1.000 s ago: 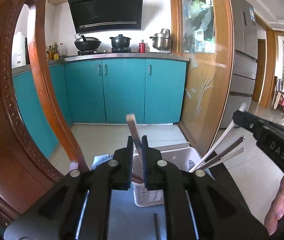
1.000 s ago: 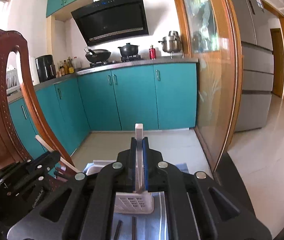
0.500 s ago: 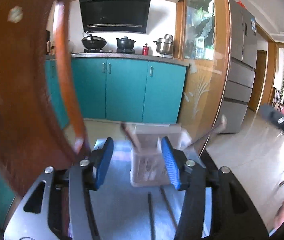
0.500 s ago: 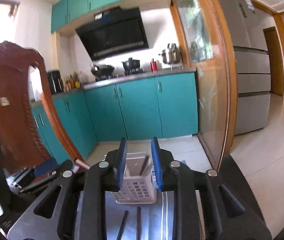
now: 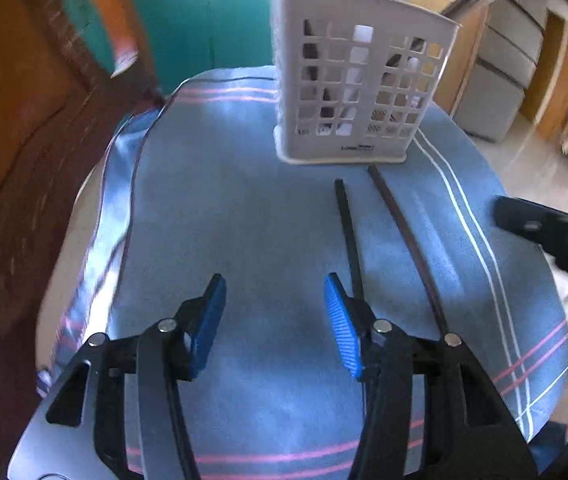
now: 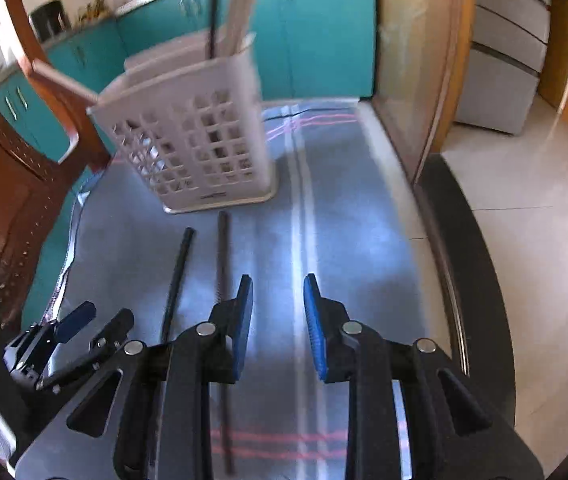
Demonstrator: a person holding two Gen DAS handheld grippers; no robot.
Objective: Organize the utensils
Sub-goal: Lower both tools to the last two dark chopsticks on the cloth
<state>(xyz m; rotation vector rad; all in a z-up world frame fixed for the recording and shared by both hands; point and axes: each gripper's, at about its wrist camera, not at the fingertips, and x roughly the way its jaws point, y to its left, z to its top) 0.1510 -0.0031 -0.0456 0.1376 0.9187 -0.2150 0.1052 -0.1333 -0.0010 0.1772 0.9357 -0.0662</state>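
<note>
Across the lower half of the left wrist view, the left gripper (image 5: 273, 320) hangs over a blue striped cloth (image 5: 223, 208) with its jaws spread wide and nothing between them. Two dark chopsticks (image 5: 372, 240) lie on the cloth, running from just below the basket down toward the bottom of the frame; the nearer one passes just to the right of the right-hand blue pad (image 5: 342, 332), outside the gap, and the other lies further right. Upper centre stands a white utensil basket (image 5: 364, 76), upright, with several utensils standing in it. At the right edge, part of the right gripper (image 5: 552, 232) shows.

Low in the right wrist view, the right gripper (image 6: 277, 316) is also open, more narrowly, and holds nothing. Both chopsticks (image 6: 203, 276) lie left of its gap; one runs beneath the left blue pad (image 6: 241, 320). The basket (image 6: 195, 136) sits upper left of centre, with the chopstick tips just short of its base. The left gripper (image 6: 71, 336) appears at the lower left.
</note>
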